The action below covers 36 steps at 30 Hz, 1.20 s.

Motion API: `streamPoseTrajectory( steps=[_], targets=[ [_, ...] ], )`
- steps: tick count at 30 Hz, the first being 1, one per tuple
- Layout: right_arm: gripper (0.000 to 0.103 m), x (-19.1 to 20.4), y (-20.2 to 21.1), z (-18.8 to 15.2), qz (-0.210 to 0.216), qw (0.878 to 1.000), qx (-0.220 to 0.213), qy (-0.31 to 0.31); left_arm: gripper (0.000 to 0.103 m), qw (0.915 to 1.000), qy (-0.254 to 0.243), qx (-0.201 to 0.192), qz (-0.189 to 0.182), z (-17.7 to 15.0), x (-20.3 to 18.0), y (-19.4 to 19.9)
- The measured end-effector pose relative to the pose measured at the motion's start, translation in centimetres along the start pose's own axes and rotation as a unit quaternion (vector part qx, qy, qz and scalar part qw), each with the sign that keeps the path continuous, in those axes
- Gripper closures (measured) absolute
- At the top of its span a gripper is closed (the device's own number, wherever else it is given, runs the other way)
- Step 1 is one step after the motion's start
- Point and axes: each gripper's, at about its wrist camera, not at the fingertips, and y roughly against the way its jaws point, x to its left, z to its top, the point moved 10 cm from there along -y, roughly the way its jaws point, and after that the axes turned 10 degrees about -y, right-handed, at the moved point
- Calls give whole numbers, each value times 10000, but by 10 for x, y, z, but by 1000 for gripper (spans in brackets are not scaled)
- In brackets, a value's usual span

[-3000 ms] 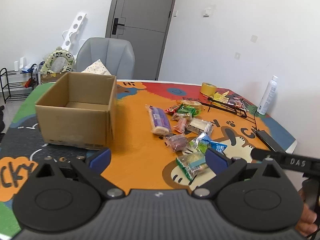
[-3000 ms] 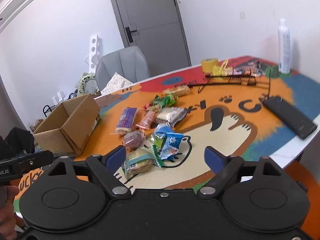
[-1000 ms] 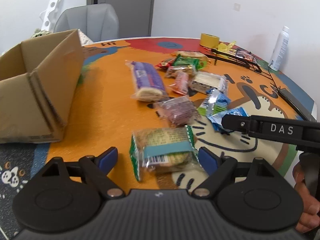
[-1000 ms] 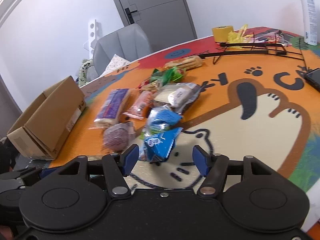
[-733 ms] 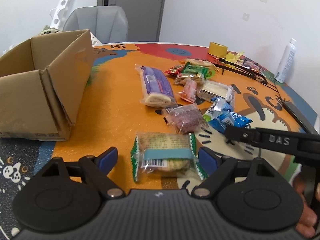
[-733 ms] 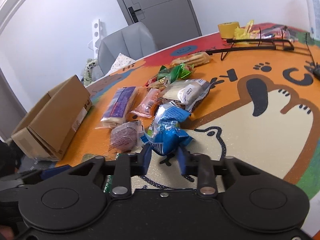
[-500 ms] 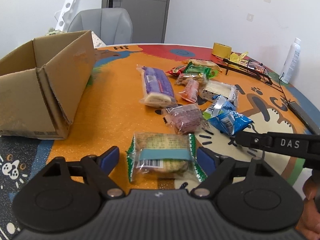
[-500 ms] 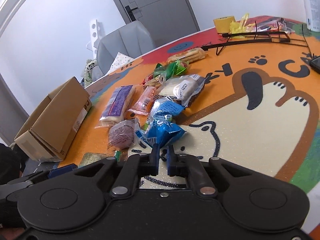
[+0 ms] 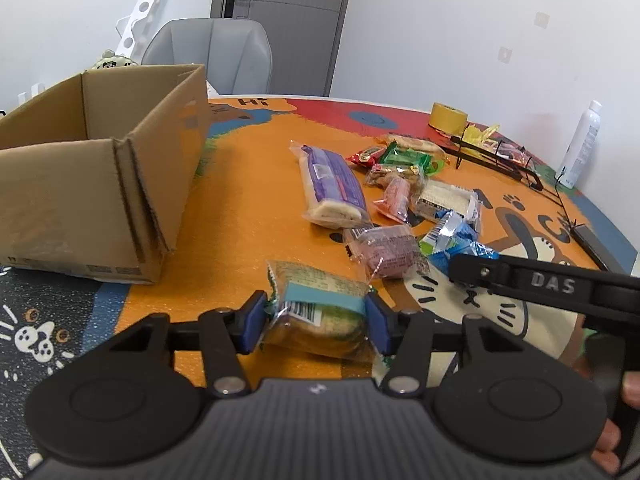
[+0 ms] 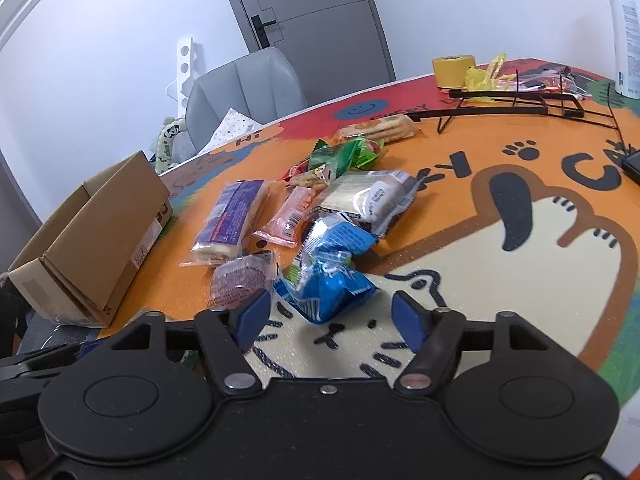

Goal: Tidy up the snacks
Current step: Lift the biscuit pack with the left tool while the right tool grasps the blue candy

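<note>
The left tongs are pinching the soft, crinkly clear-wrapped green-banded cake packet across its middle, likely light and squashable, while the right tongs are hanging spread around the slippery blue foil snack pouch.

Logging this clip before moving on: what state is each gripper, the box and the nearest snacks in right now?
left gripper: shut on the green-banded snack pack.
right gripper: open, fingers either side of the blue snack packet, not gripping.
cardboard box: open on top; no snacks visible inside.
purple-wrapped pack: lying flat on the table mat.
</note>
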Motion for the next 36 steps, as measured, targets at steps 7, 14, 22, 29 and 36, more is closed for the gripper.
streamPoseTrajectory(
  steps=[7, 14, 22, 29, 36],
  targets=[
    [48, 4, -8, 3, -185, 9997, -109, 148, 53, 10000, 74, 8, 61, -1, 11, 2],
    [65, 2, 3, -4, 56, 9999, -50, 76, 38, 9994, -164, 35, 307, -4, 8, 1],
    [66, -4, 20, -10, 231, 9997, -95, -83, 19, 9993, -226, -10, 290, -4, -1, -3],
    [65, -9, 25, -18, 243, 9997, -86, -37, 20, 9986, -316, 19, 427, -6, -5, -12],
    [65, -10, 25, -18, 305, 9995, -117, -22, 41, 9969, -542, -62, 566, -6, -10, -13]
  ],
)
